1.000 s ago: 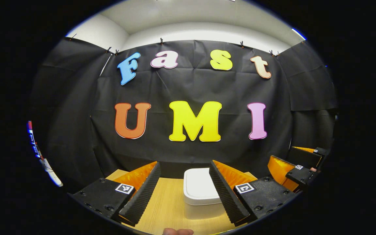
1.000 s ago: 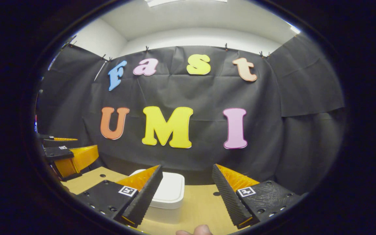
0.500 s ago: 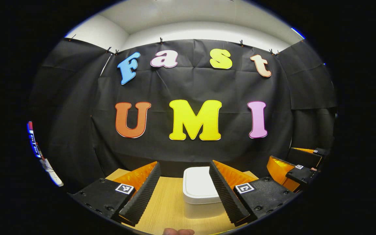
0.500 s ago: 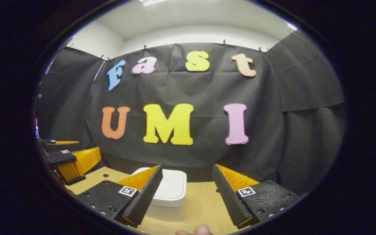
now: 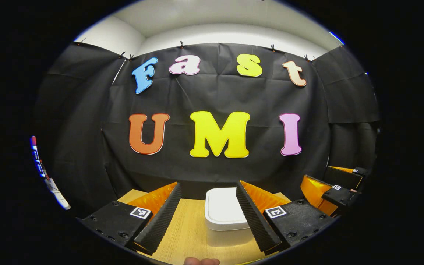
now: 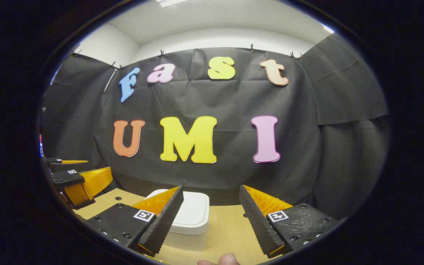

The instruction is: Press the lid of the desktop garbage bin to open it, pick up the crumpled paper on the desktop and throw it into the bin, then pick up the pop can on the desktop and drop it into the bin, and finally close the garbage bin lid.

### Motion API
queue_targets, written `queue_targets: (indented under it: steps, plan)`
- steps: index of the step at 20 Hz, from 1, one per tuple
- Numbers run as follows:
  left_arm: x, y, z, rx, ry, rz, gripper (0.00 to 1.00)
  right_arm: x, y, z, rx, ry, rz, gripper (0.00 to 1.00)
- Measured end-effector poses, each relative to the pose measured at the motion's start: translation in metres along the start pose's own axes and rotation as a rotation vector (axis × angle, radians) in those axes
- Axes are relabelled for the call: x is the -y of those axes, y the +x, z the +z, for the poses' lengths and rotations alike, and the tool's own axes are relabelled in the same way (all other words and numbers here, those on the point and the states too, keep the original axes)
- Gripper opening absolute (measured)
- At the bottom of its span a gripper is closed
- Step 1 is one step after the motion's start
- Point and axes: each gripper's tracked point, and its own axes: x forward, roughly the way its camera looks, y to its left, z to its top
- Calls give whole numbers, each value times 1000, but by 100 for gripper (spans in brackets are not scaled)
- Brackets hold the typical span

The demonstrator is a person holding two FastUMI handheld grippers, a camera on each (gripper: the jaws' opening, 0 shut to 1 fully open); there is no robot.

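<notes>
Bin (image 5: pixel 223 211), lid closed, stands ahead between both grippers' spread, empty fingers (image 5: pixel 257 217).

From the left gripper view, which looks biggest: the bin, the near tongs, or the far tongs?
1. Near tongs, magnified by closeness to the camera
2. Bin
3. Far tongs, at the view's right edge, partly cut off

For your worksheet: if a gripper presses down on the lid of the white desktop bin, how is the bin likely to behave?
The white, rounded-square plastic bin looks squat and broad, standing flat on the pale wooden desktop, so it probably will not tip. It looks light, so an off-centre push may slide it. Its smooth closed lid could be slippery under a finger.
</notes>
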Motion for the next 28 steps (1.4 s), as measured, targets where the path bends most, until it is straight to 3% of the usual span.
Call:
queue_targets:
  steps: [14,16,17,25,28]
  plan:
    - [-3,6,0,-3,5,2,96,0,8,-3,-10,10,-10,93]
    - [-3,7,-2,-4,5,2,100,-1,9,-2,-4,12,-10,93]
    - [-4,7,-1,-3,4,3,97,-1,9,-3,-4,11,-11,95]
    - [-2,12,-3,-5,2,-3,100,0,13,-2,-2,11,-13,98]
    - [-1,13,-3,-5,5,-4,96,1,16,-1,-3,9,-15,97]
